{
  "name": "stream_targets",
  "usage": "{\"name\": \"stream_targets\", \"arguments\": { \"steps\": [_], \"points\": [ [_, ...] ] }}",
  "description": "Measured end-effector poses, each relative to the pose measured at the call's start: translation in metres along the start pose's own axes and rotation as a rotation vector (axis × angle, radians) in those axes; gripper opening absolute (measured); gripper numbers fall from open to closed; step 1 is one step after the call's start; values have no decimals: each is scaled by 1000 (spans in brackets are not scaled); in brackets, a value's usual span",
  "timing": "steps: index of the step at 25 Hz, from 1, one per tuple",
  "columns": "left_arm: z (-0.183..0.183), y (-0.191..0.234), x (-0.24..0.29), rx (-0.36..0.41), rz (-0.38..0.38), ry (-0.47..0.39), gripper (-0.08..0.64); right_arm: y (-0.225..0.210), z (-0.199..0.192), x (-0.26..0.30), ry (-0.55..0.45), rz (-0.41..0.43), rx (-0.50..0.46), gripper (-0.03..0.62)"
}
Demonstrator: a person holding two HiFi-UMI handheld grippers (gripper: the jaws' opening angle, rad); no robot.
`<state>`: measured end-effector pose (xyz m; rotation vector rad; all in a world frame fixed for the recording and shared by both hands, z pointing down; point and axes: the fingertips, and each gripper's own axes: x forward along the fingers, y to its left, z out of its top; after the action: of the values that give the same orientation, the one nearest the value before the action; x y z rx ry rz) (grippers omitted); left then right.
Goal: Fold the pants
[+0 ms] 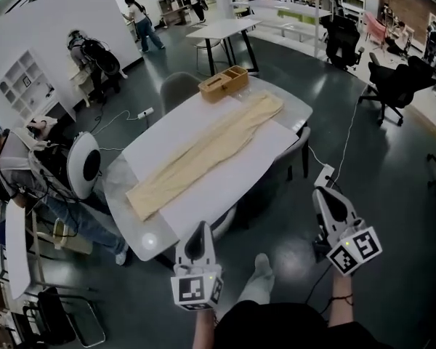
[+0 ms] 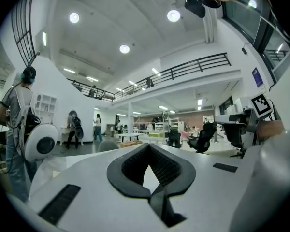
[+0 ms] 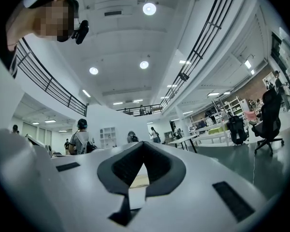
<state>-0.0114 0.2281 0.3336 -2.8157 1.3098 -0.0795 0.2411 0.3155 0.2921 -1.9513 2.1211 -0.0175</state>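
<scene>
Beige pants (image 1: 203, 151) lie spread out lengthwise on the white table (image 1: 225, 187), running from its near left corner toward the far right end. My left gripper (image 1: 199, 230) hovers shut and empty just off the table's near edge. The right gripper (image 1: 322, 193) is off the table's right side, above the floor, also shut with nothing in it. In the left gripper view the gripper (image 2: 147, 147) points level across the tabletop. In the right gripper view a strip of the pants (image 3: 137, 180) shows through the gap of the gripper (image 3: 144, 144).
A wooden box (image 1: 223, 83) stands at the table's far end, beside the pants. A grey chair (image 1: 178, 89) sits behind the table. A person with a round white device (image 1: 83, 164) is at the left. A power strip (image 1: 325, 174) and cable lie on the floor. Black office chairs (image 1: 396, 86) stand at the right.
</scene>
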Motion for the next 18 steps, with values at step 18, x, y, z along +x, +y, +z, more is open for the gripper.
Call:
{"name": "stream_targets", "arguments": {
  "steps": [18],
  "points": [
    [-14,17,218,-68,-81,18,14,-108,-24,171,67,7,3,14]
  ]
}}
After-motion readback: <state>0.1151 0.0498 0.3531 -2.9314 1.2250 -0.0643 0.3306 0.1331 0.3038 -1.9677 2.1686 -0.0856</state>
